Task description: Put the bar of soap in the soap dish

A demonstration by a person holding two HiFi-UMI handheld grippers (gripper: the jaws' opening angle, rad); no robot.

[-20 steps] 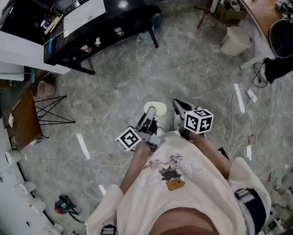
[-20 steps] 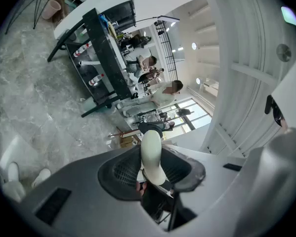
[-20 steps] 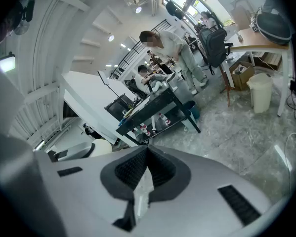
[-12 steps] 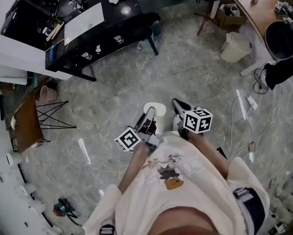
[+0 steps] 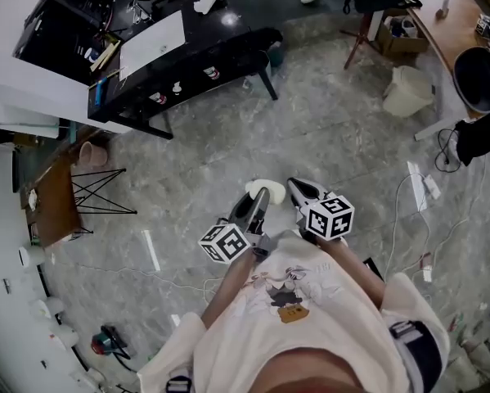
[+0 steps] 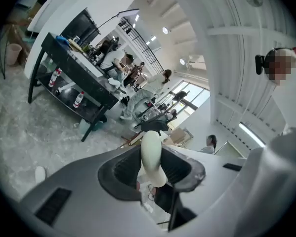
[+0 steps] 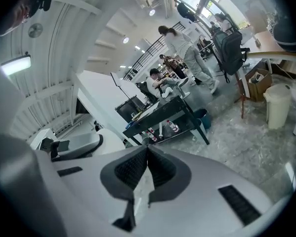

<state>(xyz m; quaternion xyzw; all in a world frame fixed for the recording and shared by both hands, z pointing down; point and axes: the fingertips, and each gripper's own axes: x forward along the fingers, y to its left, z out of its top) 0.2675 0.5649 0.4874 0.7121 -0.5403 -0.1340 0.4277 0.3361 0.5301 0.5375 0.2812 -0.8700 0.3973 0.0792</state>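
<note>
Bar of soap (image 6: 150, 154): pale cream, rounded, pinched edge-on between the jaws of the left gripper (image 5: 256, 198). Pads pressed on both broad faces, one end poking out past the jaw tips. Jaws fairly wide, spaced by the bar's thickness. Held in the air over the grey marbled floor (image 5: 334, 137), just ahead of the person's cream shirt (image 5: 302, 318).

Head view: same bar only a pale oval patch at the jaw tips, pad contact not readable there. Left gripper view alone good for the grip.

Right gripper (image 7: 147, 157): jaws closed together, pads meeting, nothing between them. Readable in the right gripper view only. From the head view: just beside the left gripper, tips near the soap but apart from it. Marker cubes (image 5: 328, 216) on both grippers, toward the body.

Further out, head view: black tabletop (image 5: 220, 23) at upper left, well apart from both grippers. White sheet (image 5: 152, 43) on its left half, small bottles (image 5: 213, 74) on the shelf below. White bin (image 5: 408, 91) at upper right, wire stand (image 5: 97, 191) at left, cables (image 5: 416, 203) on the floor at right.

Gripper views only: people (image 7: 180, 43) standing and sitting beyond the black tabletop, plus ceiling lights. Bottles seen upright there. Bin also in the right gripper view, at the right edge.
</note>
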